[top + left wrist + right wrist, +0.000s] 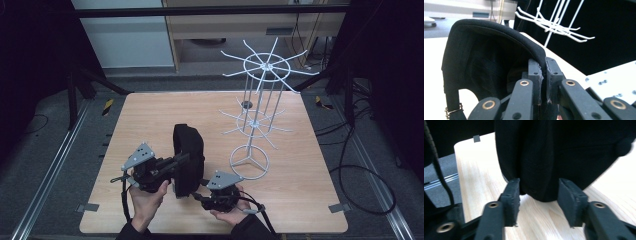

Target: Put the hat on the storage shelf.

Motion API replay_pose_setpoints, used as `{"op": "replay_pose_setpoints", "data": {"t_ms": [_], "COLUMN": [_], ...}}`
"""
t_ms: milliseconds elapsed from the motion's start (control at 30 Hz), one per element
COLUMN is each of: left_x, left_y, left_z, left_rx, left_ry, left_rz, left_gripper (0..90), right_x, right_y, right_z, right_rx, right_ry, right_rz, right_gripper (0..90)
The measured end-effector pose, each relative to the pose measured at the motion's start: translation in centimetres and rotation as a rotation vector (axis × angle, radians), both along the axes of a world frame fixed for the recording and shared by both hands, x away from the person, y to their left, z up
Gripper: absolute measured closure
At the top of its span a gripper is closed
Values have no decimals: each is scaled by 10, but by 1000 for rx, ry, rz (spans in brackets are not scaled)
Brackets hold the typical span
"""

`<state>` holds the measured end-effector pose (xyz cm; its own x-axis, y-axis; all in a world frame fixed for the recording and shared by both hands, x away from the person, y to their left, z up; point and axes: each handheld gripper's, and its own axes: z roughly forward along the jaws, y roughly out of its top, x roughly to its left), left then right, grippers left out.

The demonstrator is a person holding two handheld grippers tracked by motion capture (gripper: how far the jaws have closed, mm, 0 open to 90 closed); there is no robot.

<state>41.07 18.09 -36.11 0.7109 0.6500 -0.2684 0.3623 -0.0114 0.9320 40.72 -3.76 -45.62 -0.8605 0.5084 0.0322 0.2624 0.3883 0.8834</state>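
A black cap [188, 150] stands on edge on the wooden table [150, 115], near its front middle. My left gripper [183, 159] comes in from the left and is shut on the cap's rim. In the left gripper view its jaws [543, 75] pinch the curved edge of the cap [486, 57], whose inside and strap buckle show. My right gripper [201, 194] sits low at the cap's front right and is open. In the right gripper view its gripper [538, 188] has the two pads on either side of the cap's [564, 152] lowest fold, not closed on it.
A white wire display rack [257, 100] with two tiers of hook arms stands on a ring base at the table's right half, close behind the right hand. Its arms [554, 25] show past the cap. The table's left and far parts are bare wood.
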Motion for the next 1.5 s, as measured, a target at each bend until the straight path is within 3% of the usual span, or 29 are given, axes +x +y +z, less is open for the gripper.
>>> {"op": "replay_pose_setpoints", "data": {"t_ms": [33,167,200,300,500,533,633,667,767,867,967,1000,1033,1100,1167,1200,1233,1267,1500], "left_x": [-1,-4,-5,-4,-4,-4,-5,-5,-6,-8,-8,-10,-10,-11,-11,-11,-11,-12,-11], "left_y": [-1,-5,-6,-4,9,16,22,30,36,52,59,63,63,69,71,75,75,79,89], "left_z": [0,0,0,0,-6,-11,-17,-23,-28,-37,-39,-42,-42,-45,-45,-46,-46,-47,-51], "left_rx": [3,1,6,16,48,64,81,104,125,159,172,191,191,198,204,222,222,242,270], "left_ry": [-5,-14,-20,-28,-20,-6,9,21,28,42,44,33,33,31,32,26,26,27,47], "left_rz": [-5,-26,-32,-23,1,12,23,42,56,93,109,147,147,193,208,243,243,274,327], "left_gripper": [839,839,839,837,834,833,830,827,821,779,746,667,619,552,520,449,428,410,379], "right_x": [1,4,4,5,6,5,4,2,2,2,1,0,0,0,0,0,0,0,3], "right_y": [1,0,-1,-8,-17,-17,-13,-7,-1,17,23,27,27,32,34,37,37,39,47], "right_z": [-1,-4,-3,1,7,8,7,5,3,-3,-5,-6,-6,-7,-7,-7,-7,-6,-7], "right_rx": [4,9,14,-7,-58,-92,-129,-168,-188,-224,-224,-213,-213,-207,-208,-208,-208,-202,-154], "right_ry": [-2,17,31,53,9,0,2,4,8,18,20,20,20,14,12,6,6,4,15], "right_rz": [6,15,13,-19,-75,-78,-65,-42,-30,11,26,36,36,41,44,48,48,48,49], "right_gripper": [542,880,892,899,897,896,897,896,896,896,895,894,894,893,893,891,891,888,881]}}
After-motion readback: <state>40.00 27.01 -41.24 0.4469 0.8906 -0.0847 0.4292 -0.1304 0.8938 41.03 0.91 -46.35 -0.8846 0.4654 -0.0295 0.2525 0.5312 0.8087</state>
